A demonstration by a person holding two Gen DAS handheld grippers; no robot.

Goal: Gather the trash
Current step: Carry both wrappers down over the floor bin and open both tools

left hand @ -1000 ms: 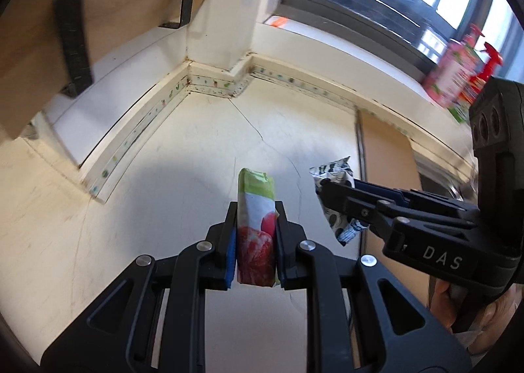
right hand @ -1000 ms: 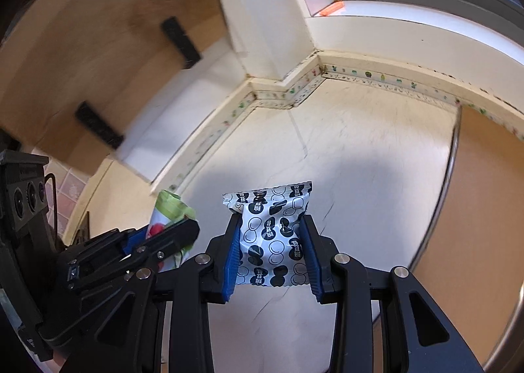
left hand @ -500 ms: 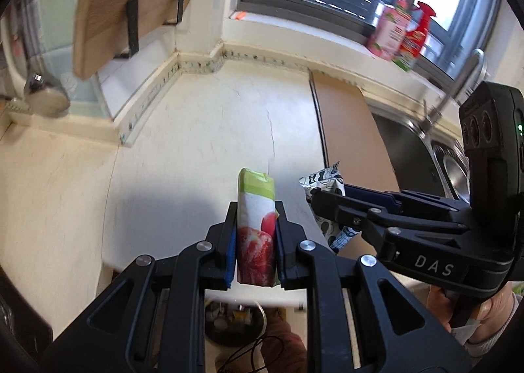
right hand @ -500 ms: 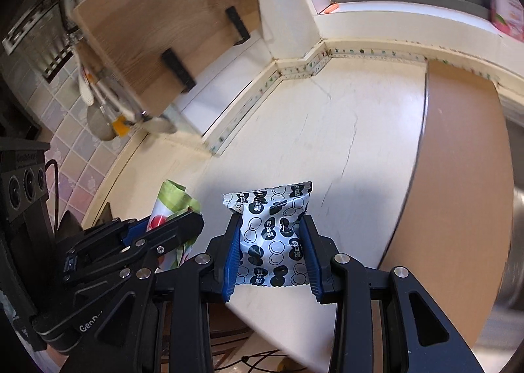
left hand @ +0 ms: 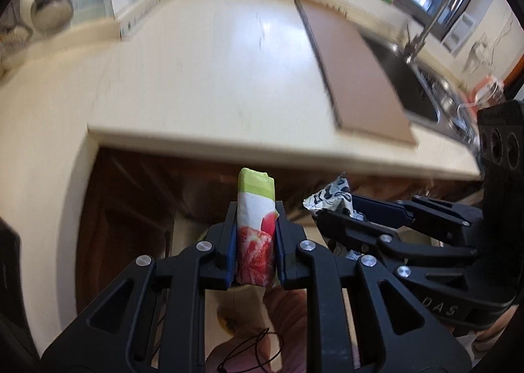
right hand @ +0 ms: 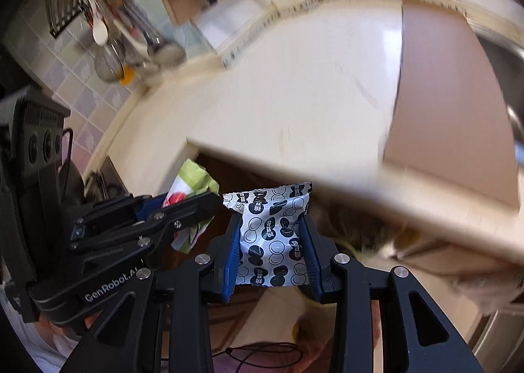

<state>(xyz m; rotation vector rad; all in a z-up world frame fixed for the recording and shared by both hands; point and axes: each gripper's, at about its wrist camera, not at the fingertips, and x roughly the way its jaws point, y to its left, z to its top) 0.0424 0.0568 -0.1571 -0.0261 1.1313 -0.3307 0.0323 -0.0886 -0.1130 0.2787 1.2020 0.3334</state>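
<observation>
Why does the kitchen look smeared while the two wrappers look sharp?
Left wrist view: the counter and sink are motion-blurred, with window glare on the worktop, while the fruit wrapper in the left gripper stays crisp. Right wrist view: the counter edge and wall utensils streak, the spotted wrapper in the right gripper is sharp. Both views bend straight lines.

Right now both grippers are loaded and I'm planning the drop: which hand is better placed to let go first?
Hard to separate. The left gripper clamps the strawberry carton, the right gripper the black-and-white wrapper; they are side by side beyond the counter edge. No bin shows clearly.
</observation>
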